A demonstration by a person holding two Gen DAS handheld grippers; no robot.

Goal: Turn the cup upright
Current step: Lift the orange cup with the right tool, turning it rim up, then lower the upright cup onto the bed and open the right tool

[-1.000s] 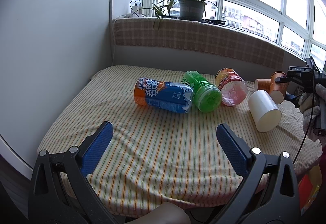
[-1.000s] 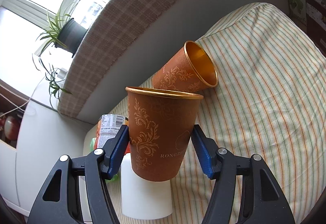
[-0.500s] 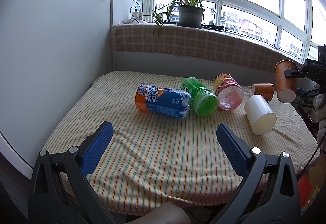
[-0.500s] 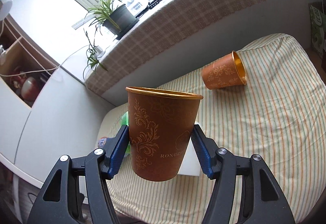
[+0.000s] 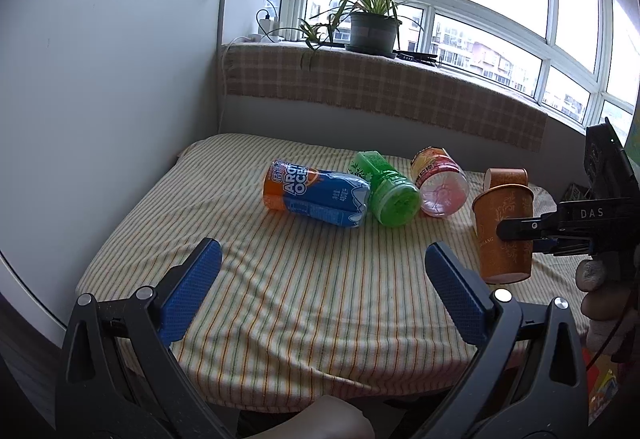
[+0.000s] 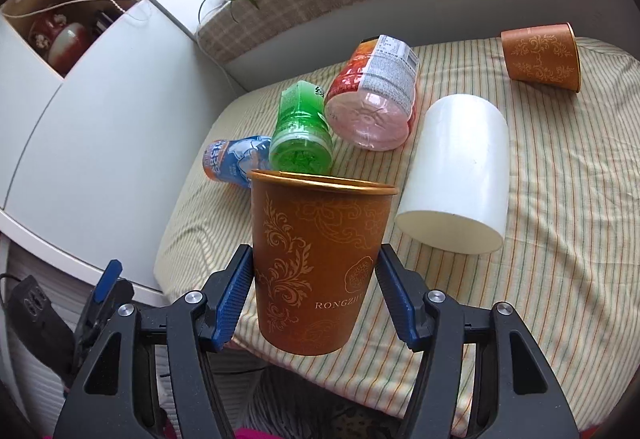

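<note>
My right gripper [image 6: 314,275] is shut on a brown paper cup with gold ornaments [image 6: 316,263]. It holds the cup upright, rim up, above the front part of the striped table. The same cup [image 5: 505,233] and gripper [image 5: 532,233] show at the right of the left wrist view. A second brown cup [image 6: 541,57] lies on its side at the far right; it also shows in the left wrist view [image 5: 506,177]. A white cup [image 6: 460,175] lies on its side in the middle. My left gripper [image 5: 320,289] is open and empty over the table's front edge.
A blue and orange bottle [image 5: 316,193], a green bottle [image 5: 386,189] and a pink bottle [image 5: 440,181] lie on their sides mid-table. A white cabinet [image 5: 100,79] stands at the left. A checked ledge with a potted plant [image 5: 374,23] runs along the back.
My right gripper has carried the brown cup from the back right, up, then down and left toward the table's front. The left gripper has stayed open and almost still.
</note>
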